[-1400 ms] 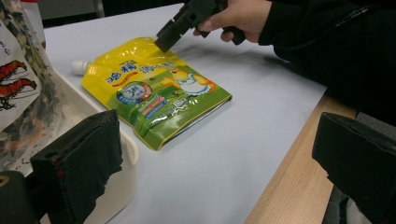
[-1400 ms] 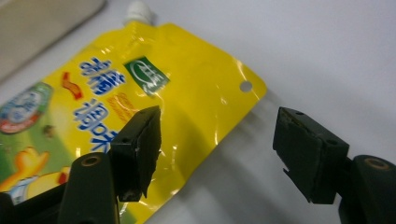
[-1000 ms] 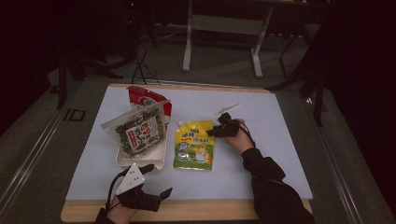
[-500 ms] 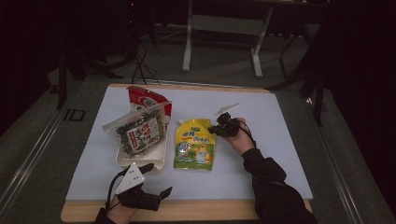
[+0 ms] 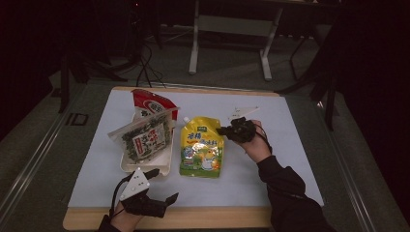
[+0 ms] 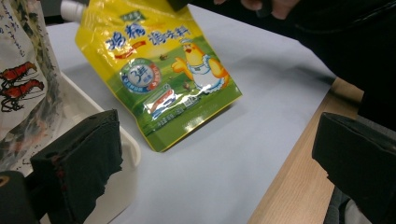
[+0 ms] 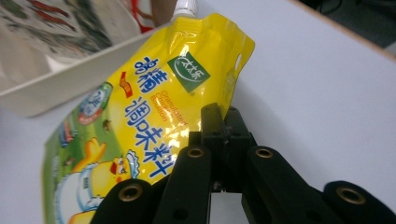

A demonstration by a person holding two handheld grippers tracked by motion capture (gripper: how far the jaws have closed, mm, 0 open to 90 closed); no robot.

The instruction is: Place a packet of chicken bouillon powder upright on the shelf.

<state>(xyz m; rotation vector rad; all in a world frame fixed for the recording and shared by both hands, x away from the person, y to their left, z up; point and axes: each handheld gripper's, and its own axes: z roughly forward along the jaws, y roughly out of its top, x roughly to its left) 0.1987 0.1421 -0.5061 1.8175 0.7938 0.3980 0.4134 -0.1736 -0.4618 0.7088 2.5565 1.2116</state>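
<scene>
- A person at the table works two hand-held grippers over a pale blue mat (image 5: 270,164) on a wooden tabletop (image 5: 217,218).
- The right gripper (image 5: 227,131) comes in from the right side, its black jaws pinched on the upper right edge of the yellow pouch (image 5: 201,147).
- In the right gripper view the jaws (image 7: 219,123) are pressed together on that edge, the foil creased where they bite; they have just been closing, with the pouch edge between them.
- The pouch lies near the middle of the mat, white spout (image 5: 186,119) pointing to the far side, green band and cartoon chick at the near end.
- Its gripped corner looks a little raised, while the near end rests on the mat, as the left gripper view shows (image 6: 187,93).
- Just left of the pouch sits a white tray (image 5: 167,159), holding a clear seaweed bag (image 5: 145,137) that leans over its rim.
- A red bag (image 5: 152,102) stands behind the tray, touching the seaweed bag.
- The pouch and tray lie close side by side; whether they touch is hard to say.
- The left gripper (image 5: 167,197) rests at the near edge of the table, its jaws spread wide and holding nothing.
- In the left gripper view one jaw is in front of the tray rim (image 6: 133,149), the other over the bare wood at the table's edge.
- A grey three-cornered plate (image 5: 135,183) rides on top of the left gripper.
- A small white slip (image 5: 244,112) lies on the mat beyond the right hand (image 5: 256,145).
</scene>
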